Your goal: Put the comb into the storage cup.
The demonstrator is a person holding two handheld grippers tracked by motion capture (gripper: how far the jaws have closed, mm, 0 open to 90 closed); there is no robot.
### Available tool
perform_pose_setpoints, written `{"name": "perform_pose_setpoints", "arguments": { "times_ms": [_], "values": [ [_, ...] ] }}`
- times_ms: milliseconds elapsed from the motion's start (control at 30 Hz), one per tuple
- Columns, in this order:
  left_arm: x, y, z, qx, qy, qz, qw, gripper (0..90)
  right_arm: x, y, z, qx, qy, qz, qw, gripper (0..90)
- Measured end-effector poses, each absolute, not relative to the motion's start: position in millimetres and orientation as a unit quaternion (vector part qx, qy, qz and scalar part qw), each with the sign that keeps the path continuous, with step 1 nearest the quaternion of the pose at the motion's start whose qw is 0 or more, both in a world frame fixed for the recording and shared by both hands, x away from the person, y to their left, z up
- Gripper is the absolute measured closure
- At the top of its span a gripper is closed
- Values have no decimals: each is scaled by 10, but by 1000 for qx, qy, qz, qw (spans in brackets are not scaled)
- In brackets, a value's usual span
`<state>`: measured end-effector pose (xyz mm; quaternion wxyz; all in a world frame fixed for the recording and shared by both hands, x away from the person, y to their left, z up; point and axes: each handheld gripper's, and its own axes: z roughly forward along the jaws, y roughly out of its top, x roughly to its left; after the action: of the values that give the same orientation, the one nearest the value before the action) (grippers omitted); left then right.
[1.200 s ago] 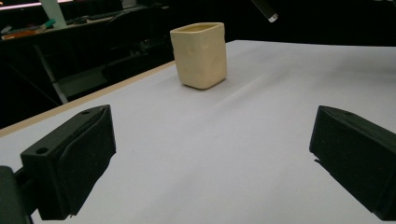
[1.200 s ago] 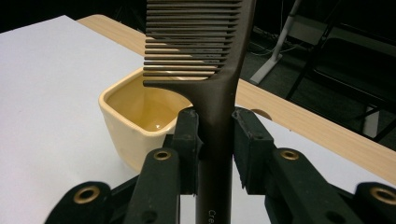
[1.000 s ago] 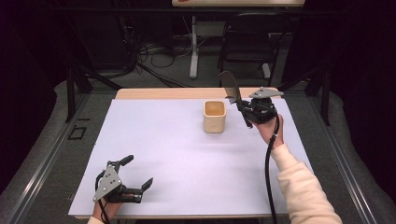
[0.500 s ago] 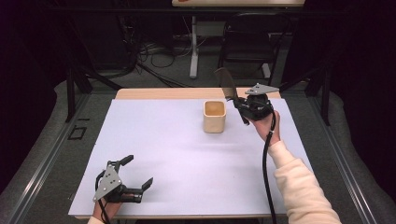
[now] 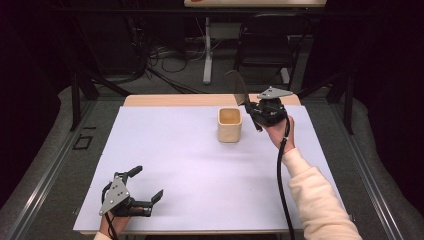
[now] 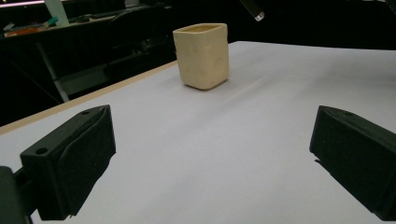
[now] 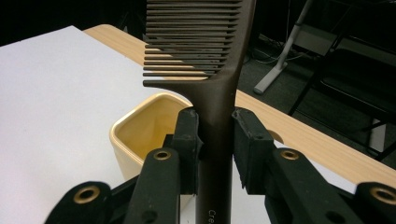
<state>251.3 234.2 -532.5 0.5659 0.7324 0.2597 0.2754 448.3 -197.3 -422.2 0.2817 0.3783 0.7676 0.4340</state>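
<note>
High view, nearest the person: the left tool (image 5: 144, 192) lies low at the near left corner of the desk (image 5: 165, 150), held in a hand at the bottom edge. Its jaws stand wide apart with nothing between them; in the left gripper view only bare white desk surface lies between the two black pads (image 6: 74, 163).

Farther off, toward the back right of the desk, stands a cream cup (image 5: 230, 124), squarish with rounded corners, upright and open at the top. In the left gripper view the cup (image 6: 201, 55) stands alone on the white surface, well apart from that tool.

Just beside the cup, on its right, the right tool (image 5: 255, 111) is held up above the desk in a hand with a pale sleeve. Its jaws are closed on the handle of a dark brown comb (image 5: 236, 86). In the right gripper view the comb (image 7: 219, 93) rises between the two pads, teeth pointing left, the handle pinched on both sides. The cup (image 7: 144, 135) shows below and behind the left jaw, its pale yellow inside visible.

Beyond the desk's wooden back edge lie a dark floor, cables and a chair (image 5: 265, 50).
</note>
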Motion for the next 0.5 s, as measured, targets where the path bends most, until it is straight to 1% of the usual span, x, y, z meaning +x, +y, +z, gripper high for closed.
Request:
{"name": "perform_pose_setpoints", "arguments": {
  "times_ms": [500],
  "values": [
    [2510,2331,-5324,733,257,278,565,3,4541,-1815,-4153,363,768,440,291,723]
  ]
}}
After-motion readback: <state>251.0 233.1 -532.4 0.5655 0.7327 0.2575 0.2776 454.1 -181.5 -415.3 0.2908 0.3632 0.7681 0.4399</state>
